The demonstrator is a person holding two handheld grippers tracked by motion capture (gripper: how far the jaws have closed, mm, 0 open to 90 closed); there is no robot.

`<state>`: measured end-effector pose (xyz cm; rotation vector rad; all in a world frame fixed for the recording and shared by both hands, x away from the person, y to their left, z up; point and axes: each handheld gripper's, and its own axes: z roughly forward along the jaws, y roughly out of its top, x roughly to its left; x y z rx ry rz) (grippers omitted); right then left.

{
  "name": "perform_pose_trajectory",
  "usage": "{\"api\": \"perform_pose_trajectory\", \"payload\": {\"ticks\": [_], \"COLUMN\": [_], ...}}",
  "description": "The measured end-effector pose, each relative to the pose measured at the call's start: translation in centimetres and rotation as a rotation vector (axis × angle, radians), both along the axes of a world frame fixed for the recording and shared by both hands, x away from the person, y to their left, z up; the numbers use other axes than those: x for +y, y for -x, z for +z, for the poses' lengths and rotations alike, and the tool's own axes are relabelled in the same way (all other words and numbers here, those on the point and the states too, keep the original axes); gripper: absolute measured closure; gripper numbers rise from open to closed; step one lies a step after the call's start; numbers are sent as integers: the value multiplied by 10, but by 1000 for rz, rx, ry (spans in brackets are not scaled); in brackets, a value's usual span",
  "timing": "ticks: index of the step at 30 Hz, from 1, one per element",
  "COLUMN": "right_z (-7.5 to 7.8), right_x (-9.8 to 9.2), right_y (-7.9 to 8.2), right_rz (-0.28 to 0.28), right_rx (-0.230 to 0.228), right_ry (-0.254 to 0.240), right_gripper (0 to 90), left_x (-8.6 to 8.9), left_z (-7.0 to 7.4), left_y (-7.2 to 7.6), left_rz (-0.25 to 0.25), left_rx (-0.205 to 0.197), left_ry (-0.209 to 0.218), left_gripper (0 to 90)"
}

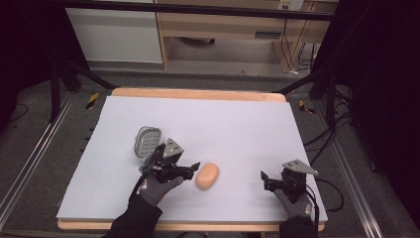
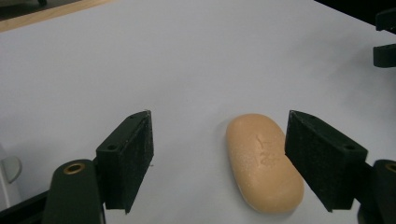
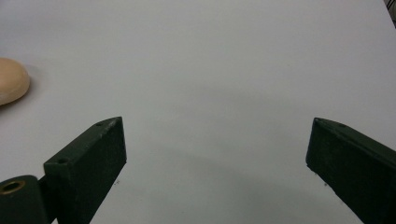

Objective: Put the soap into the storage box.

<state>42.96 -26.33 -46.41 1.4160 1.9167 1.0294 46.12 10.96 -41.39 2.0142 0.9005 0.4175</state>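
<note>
soap (image 1: 207, 175) on mat, near side of dish (image 1: 148, 141) | left gripper (image 1: 192, 168) nearest, jaws open, soap just ahead, off-centre by one jaw, not gripped | long axis roughly along jaws | right gripper (image 1: 265, 180) open, empty, well apart

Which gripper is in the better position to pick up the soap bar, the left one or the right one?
Left. The left gripper is open with the soap bar between its jaws, close to one. The right gripper, also open, is off to the side with bare table before it.
</note>
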Motion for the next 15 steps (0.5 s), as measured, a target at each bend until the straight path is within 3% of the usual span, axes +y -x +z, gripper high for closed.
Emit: {"api": "perform_pose_trajectory", "payload": {"ticks": [15], "right_z": [0], "right_x": [0], "right_y": [0], "right_rz": [1], "right_rx": [1], "right_ry": [1], "right_gripper": [53], "left_x": [-22], "left_z": [-5], "left_y": [-2], "left_rz": [-34], "left_rx": [15], "left_ry": [-33], "left_gripper": [231]}}
